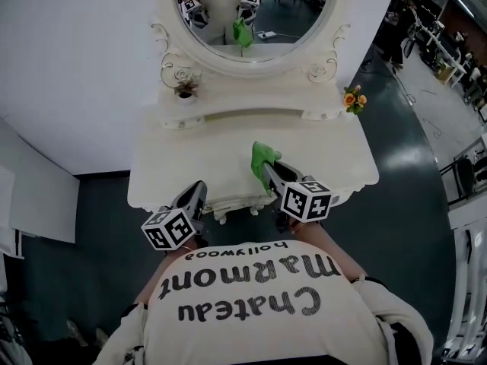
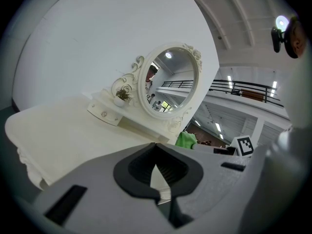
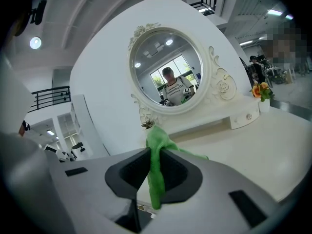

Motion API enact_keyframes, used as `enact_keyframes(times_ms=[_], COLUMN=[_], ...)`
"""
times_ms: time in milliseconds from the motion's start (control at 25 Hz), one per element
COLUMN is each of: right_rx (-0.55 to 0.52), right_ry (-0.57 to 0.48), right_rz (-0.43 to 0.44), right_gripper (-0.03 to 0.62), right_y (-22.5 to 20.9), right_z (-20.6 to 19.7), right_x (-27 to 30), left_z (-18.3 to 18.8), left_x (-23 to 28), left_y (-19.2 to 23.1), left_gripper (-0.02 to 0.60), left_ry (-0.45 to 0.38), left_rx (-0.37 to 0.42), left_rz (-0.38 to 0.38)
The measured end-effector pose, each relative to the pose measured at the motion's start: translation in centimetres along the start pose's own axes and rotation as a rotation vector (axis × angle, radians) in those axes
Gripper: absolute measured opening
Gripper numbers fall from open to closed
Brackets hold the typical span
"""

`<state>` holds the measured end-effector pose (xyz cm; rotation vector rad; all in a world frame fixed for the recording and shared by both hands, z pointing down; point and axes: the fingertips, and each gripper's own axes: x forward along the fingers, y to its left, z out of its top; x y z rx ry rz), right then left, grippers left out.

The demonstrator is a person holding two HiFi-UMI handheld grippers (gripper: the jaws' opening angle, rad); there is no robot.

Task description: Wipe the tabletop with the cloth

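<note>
Dressing table, white, carved edge: its tabletop (image 1: 199,149) fills the middle of the head view, bare apart from the items listed. Oval mirror (image 1: 251,17) in a scrolled frame stands at the back, top centre of the frame, and reflects both marker cubes and a patch of green. Small pot with a dry plant (image 1: 185,90) sits on the raised shelf below the mirror, upper left. A sprig of orange flowers (image 1: 353,98) sits at the shelf's right end. Cloth (image 1: 262,158), bright green and bunched, is over the front part of the tabletop, just right of centre. It is clamped in the right gripper (image 1: 270,175), whose jaws are closed on it. In the right gripper view the cloth (image 3: 157,179) runs upright through the pinch, one end above the fingers and one end hanging below. Whether it touches the tabletop cannot be told. Left gripper (image 1: 198,190) is at the front edge, lower left of centre, well apart from the cloth. Its own view shows the fingertips pressed together with nothing between them and only the pale tabletop behind. A person's printed shirt (image 1: 251,295) fills the bottom of the frame.
</note>
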<state>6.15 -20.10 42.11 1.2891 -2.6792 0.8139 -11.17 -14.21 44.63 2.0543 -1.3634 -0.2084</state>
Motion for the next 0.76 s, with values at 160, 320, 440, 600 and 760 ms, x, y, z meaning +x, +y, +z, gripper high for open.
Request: enact_keyframes(times_ms=[160,320,440,600,760], right_rx=[0.0,0.0,0.0,0.001,0.004], right_ry=[0.008,0.014,0.017,0.023,0.029], right_rz=[-0.002,-0.006,-0.006,-0.003,0.002], right_gripper=[0.07,0.07,0.07,0.071,0.071], right_y=[0.0,0.0,0.0,0.2,0.3], right_z=[-0.4,-0.6,-0.7,-1.0,-1.2], right_x=[-0.1,-0.2,-0.1,-0.2,-0.2], left_z=[0.0,0.0,0.0,-0.1,-0.1], left_x=[-0.1,-0.2,-0.3,-0.5,-0.6], left_y=[0.0,0.0,0.1,0.1,0.3], left_gripper=[0.007,0.007,0.006,0.006,0.006], left_ry=[-0.001,-0.001,-0.002,-0.004,-0.003], left_rx=[0.001,-0.001,-0.001,-0.004,-0.005], left_rz=[-0.002,-0.001,-0.001,-0.001,0.004])
